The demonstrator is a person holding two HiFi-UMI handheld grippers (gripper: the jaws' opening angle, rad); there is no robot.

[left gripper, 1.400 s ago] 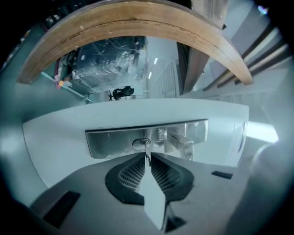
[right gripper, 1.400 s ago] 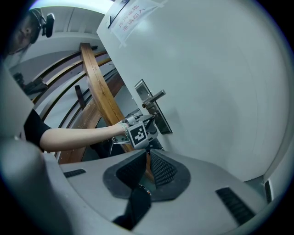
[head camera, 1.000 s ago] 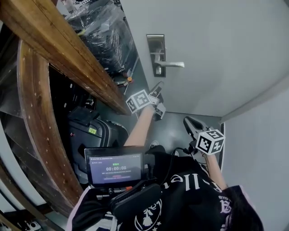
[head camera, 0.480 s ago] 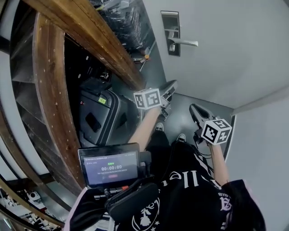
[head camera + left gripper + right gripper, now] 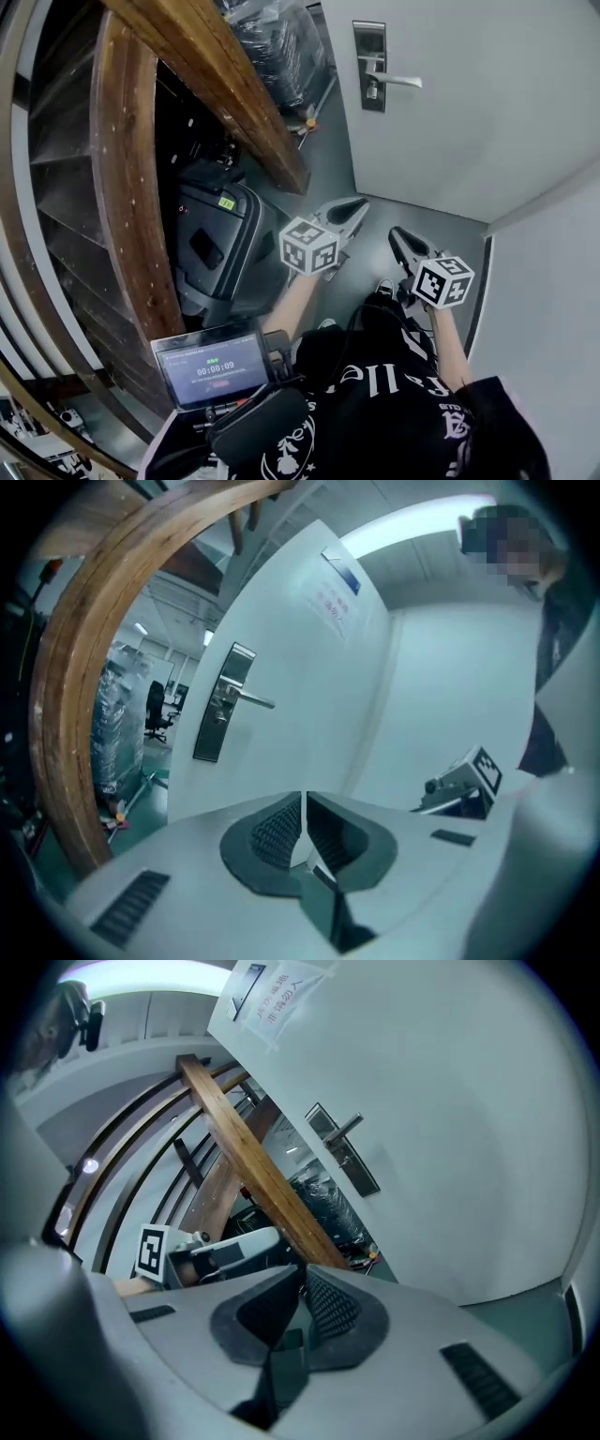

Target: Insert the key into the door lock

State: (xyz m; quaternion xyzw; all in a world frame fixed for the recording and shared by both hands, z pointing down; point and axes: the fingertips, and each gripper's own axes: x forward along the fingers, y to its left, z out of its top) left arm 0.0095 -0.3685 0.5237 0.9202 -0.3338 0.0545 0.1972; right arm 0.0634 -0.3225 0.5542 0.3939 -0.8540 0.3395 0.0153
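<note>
Tongs were closed together, empty: left tongs (image 5: 303, 808), right tongs (image 5: 302, 1283). No key showed; you needed one gripped squarely for the door lock (image 5: 372, 90).

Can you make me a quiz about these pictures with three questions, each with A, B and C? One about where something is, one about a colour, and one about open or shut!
1. Where is the silver lever door handle?
A. On the white door
B. In a gripper
C. On the floor

2. What colour is the slanting wooden stair beam?
A. Blue
B. Brown
C. Yellow

3. How do the jaws of the left gripper stand?
A. Wide apart
B. Shut on a key
C. Shut, nothing between

Answers:
1 A, it is mounted on the door.
2 B, the wood is dark brown.
3 C, the pads meet and no key shows.
</note>
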